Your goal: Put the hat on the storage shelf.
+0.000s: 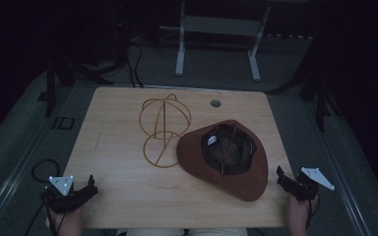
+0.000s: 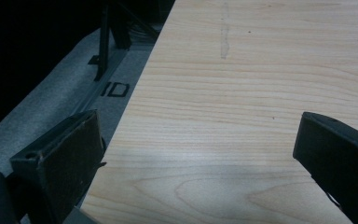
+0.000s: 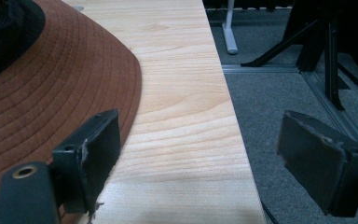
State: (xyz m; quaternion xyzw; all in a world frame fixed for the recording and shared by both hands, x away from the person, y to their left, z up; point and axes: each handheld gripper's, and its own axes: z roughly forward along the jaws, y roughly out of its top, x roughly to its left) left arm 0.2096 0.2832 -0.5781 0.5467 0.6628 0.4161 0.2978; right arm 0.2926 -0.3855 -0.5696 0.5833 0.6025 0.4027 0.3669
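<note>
The brown hat (image 1: pixel 226 162) lay crown-down on the surface (image 1: pixel 128 196), long axis running ten to four o'clock, near the spread, empty right tool (image 1: pixel 288 183); the left tool (image 1: pixel 86 189) was spread too.

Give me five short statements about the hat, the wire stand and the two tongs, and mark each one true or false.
1. The brown hat lies upside down on the table, its inside facing up. True.
2. The hat sits on top of the wire hat stand. False: the stand is bare, beside the hat.
3. The right tongs are open, holding nothing. True.
4. The left tongs grip the hat's brim. False: they are open over bare wood at the table's near left corner.
5. The wire stand lies flat on its side. False: it stands upright on its ring base.
</note>
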